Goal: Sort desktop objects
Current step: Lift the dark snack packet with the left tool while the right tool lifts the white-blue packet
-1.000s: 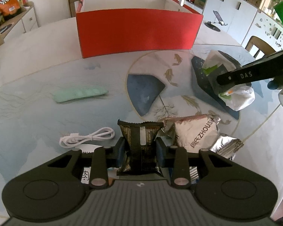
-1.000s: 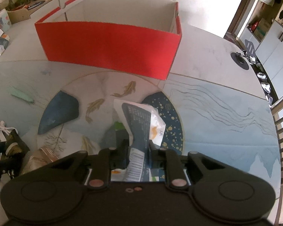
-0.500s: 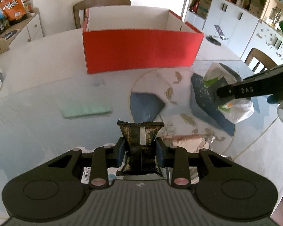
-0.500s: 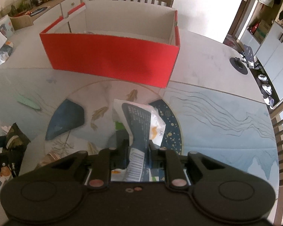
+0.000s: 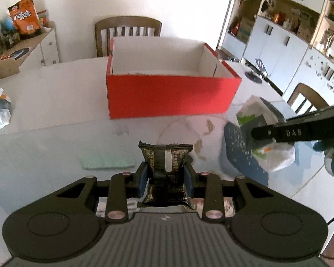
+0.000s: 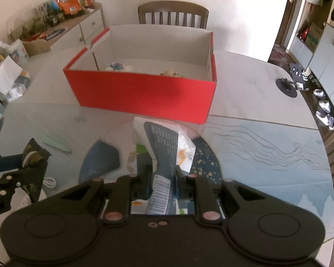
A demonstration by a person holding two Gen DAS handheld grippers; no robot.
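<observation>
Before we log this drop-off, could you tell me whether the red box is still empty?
No, the right wrist view shows at least two small items already lying on the white floor inside the red box.

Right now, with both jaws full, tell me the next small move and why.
Probably carry the left gripper forward over the red box. Its jaws clamp the dark snack packet, the box is open just ahead, and the right gripper holds the white packet beside it.
</observation>
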